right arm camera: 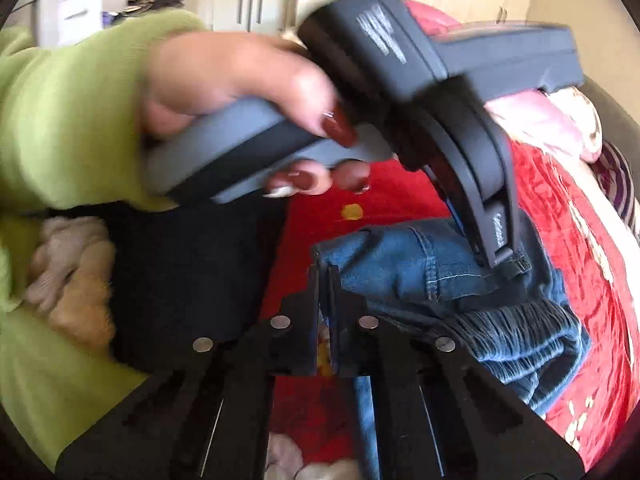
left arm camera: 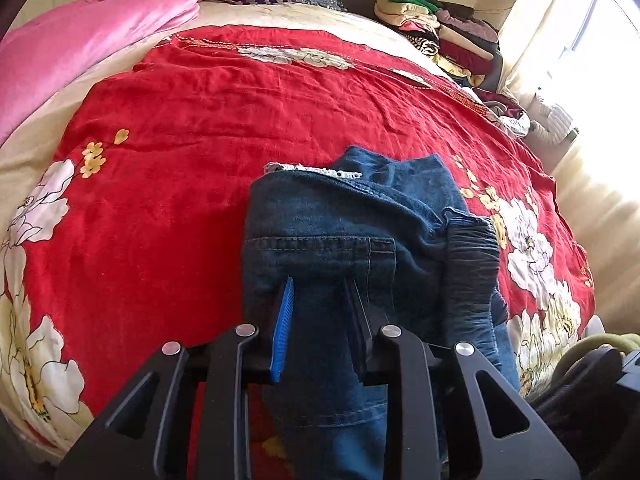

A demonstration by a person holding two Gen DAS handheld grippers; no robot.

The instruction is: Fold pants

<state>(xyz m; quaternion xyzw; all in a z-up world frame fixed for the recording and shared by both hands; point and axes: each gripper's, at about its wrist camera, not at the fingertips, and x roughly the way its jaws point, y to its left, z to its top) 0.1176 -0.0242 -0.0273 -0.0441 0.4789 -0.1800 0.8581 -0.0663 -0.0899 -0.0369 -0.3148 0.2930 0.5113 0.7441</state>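
Note:
Blue denim pants [left arm camera: 340,236] lie folded in a bundle on the red flowered bedspread [left arm camera: 200,128], with a dark elastic waistband [left arm camera: 472,256] at the right. My left gripper [left arm camera: 320,284] is part open, its fingers pressed down onto the denim with a fold between them. In the right wrist view my right gripper [right arm camera: 324,270] is shut on the near corner of the pants [right arm camera: 400,268]. The left gripper's body [right arm camera: 460,140], held by a hand with red nails, stands on the pants there.
A pink quilt [left arm camera: 80,48] lies at the bed's far left. A stack of folded clothes [left arm camera: 448,28] sits at the far right by a bright curtained window [left arm camera: 580,60]. The person's green sleeve [right arm camera: 60,112] fills the right view's left side.

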